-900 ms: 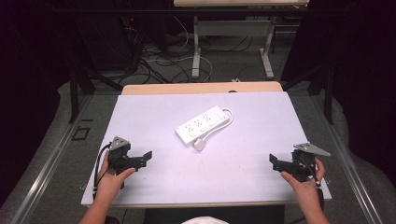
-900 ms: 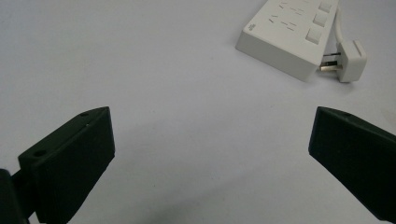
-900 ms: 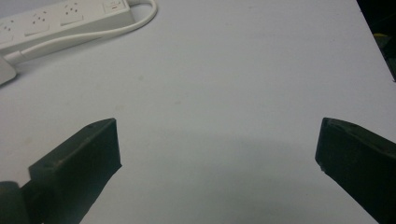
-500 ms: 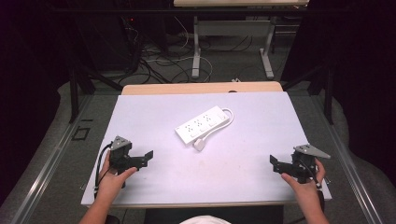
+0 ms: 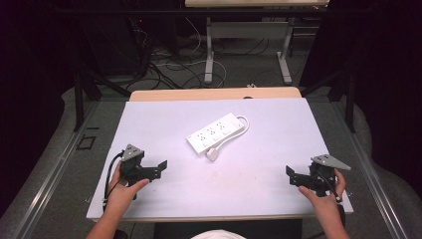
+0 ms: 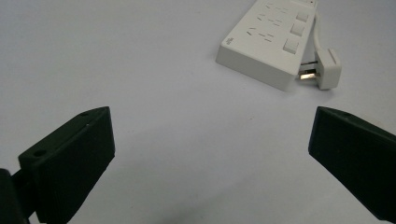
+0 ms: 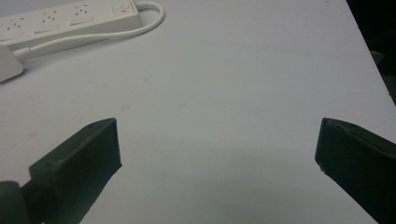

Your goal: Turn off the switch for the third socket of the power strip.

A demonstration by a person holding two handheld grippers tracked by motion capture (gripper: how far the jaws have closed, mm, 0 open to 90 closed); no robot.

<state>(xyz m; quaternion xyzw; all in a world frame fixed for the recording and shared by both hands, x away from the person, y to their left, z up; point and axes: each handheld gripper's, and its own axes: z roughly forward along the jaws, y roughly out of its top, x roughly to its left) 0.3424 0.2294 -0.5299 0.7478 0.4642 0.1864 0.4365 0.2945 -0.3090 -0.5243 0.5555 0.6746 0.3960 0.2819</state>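
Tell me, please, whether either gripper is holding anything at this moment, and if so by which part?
Nothing is held. The left gripper and the right gripper both stand open over bare table, apart from the power strip and its plug.

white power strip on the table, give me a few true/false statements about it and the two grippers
1. The white plastic power strip lies on the pale table between the two grippers. True.
2. The left gripper is shut on the strip's white plug. False: its jaws stand wide apart over bare table, and the plug lies loose beside the strip.
3. The right gripper is open and holds nothing. True.
4. The strip's white cable hangs off the table edge. False: it loops back along the strip on the tabletop.
5. The plug is pushed into one of the strip's sockets. False: its prongs are bare.
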